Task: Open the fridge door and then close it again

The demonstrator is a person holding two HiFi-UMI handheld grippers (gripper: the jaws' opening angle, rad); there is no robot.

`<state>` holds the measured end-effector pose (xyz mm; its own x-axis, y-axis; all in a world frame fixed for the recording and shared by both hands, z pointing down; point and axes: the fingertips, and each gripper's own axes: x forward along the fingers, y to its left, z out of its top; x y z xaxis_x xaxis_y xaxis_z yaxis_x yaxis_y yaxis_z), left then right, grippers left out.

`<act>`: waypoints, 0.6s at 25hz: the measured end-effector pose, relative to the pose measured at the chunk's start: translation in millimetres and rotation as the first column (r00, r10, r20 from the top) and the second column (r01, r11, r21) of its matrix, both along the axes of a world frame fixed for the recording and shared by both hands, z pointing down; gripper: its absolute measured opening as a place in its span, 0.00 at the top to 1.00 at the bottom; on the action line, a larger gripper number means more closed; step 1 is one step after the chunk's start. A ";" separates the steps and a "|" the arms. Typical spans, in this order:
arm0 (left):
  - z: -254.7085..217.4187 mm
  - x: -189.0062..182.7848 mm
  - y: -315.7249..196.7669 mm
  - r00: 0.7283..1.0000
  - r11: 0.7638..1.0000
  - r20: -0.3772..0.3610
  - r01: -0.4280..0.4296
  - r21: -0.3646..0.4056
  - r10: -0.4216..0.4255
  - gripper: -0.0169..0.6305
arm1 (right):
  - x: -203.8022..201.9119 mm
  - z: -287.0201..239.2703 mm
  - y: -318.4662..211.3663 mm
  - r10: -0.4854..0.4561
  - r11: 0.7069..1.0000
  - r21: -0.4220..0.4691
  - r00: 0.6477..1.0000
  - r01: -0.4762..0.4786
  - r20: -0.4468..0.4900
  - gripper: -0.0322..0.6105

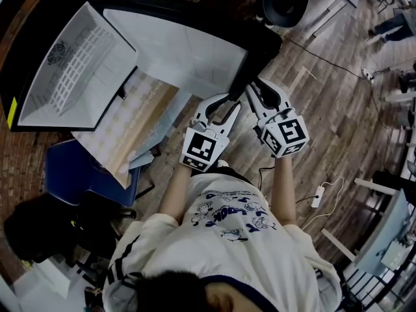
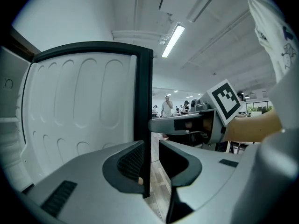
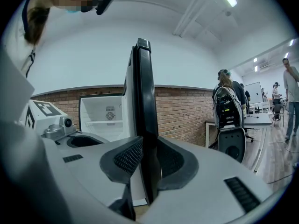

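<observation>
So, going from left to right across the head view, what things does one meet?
Open fridge cabinet → fridge door → left gripper → right gripper → white power strip.

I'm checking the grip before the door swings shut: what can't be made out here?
Fridge door outer face: faces away from every camera; only liner and edge show.
Fridge interior, right part: right gripper view, behind the door.
Right gripper jaws' contact: head view, dark against the black door edge.
</observation>
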<state>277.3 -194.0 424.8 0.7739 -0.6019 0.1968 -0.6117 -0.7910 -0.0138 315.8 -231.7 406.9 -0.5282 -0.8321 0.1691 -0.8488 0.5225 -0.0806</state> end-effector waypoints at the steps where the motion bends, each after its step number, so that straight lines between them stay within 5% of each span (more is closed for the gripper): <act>1: 0.6 0.0 -1.3 1.000 1.000 0.002 -0.003 -0.001 0.003 0.81 | 0.5 0.3 -1.5 0.003 1.000 -0.001 1.000 -0.003 0.002 0.79; 15: 1.4 -3.6 -6.3 1.000 1.000 -0.001 0.011 -0.002 -0.011 0.81 | 2.4 0.6 -6.4 0.009 1.000 -0.005 1.000 -0.009 0.011 0.80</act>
<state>273.8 -200.3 426.2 0.7675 -0.6101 0.1969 -0.6203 -0.7842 -0.0118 318.2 -238.1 407.5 -0.5224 -0.8361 0.1673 -0.8527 0.5143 -0.0921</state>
